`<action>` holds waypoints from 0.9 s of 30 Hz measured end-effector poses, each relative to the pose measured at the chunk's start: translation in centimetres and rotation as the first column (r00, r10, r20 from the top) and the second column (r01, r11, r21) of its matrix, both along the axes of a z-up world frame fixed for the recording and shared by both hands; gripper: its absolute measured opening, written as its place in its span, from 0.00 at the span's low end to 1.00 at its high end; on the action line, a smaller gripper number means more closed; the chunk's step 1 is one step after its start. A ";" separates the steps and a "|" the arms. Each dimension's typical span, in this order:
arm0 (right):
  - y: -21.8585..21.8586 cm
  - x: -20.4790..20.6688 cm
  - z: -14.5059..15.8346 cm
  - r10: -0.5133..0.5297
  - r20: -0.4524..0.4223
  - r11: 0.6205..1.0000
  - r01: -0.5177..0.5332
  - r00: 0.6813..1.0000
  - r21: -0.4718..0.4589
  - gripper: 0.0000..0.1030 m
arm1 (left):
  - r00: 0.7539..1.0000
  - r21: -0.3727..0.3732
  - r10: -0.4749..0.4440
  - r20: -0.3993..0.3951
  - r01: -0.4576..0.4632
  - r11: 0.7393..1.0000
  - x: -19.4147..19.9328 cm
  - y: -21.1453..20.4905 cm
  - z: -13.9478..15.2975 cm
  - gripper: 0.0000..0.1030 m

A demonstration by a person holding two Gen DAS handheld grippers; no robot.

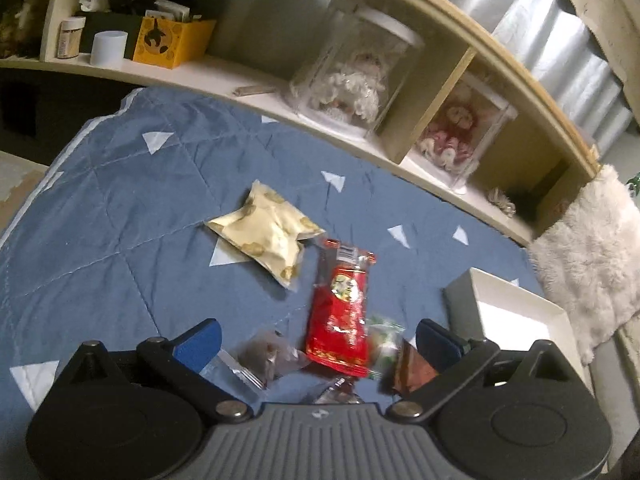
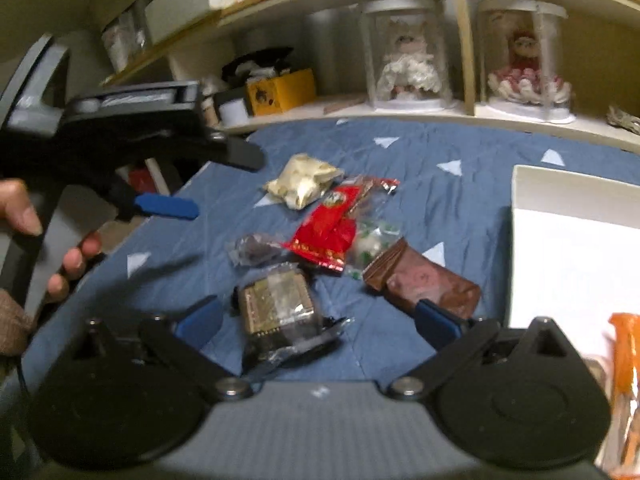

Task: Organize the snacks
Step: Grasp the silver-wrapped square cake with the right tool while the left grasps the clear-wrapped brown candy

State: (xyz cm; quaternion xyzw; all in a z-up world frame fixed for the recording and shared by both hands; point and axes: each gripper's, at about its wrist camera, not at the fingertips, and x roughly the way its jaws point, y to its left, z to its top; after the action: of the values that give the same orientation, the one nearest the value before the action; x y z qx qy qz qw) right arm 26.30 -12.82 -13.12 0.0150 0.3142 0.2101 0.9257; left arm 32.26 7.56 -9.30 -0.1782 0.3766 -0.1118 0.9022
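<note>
Orange plastic packet (image 2: pixel 626 380) cut off by right frame edge. Shallow white cardboard box (image 2: pixel 576 264) too, overexposed. Small clear-wrapped green-white candy (image 1: pixel 384 344) blurred; print unreadable.

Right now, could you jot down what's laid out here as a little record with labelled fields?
surface: blue quilt with white triangles
snacks: cream packet; red packet; green-and-white candy; brown packet; dark wrapped sweet; clear-wrapped gold block
container: white box, right of the pile
left tool: open, over the pile, holding nothing
right tool: open, gold block between its fingers, untouched
behind: shelf with two dolls in clear cases
</note>
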 end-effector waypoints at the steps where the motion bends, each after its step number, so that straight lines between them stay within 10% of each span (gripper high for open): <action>1: 0.2 0.3 -0.2 0.007 0.005 1.000 -0.007 1.000 -0.017 1.00 | 1.000 -0.007 0.002 -0.006 -0.002 1.000 0.4 0.1 -0.3 0.91; 14: 1.8 3.2 -1.6 0.192 0.029 0.981 -0.192 0.981 0.001 0.96 | 0.998 0.010 -0.028 -0.050 0.029 1.000 2.5 0.7 -3.0 0.88; 22: 3.7 2.2 -2.9 0.221 0.000 0.963 -0.219 0.975 -0.155 0.60 | 0.986 -0.055 -0.112 -0.121 0.106 0.993 2.4 0.4 -3.0 0.88; 27: 2.2 1.7 -2.6 0.192 -0.053 0.970 -0.198 0.980 -0.144 0.59 | 0.980 -0.026 -0.144 -0.139 0.142 0.990 1.7 -0.5 -2.4 0.88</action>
State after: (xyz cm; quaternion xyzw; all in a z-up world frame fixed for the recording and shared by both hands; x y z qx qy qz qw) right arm 27.99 -10.61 -15.67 -0.0809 0.3466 0.2758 0.8929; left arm 33.94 7.05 -11.71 -0.1652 0.4500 -0.1664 0.8617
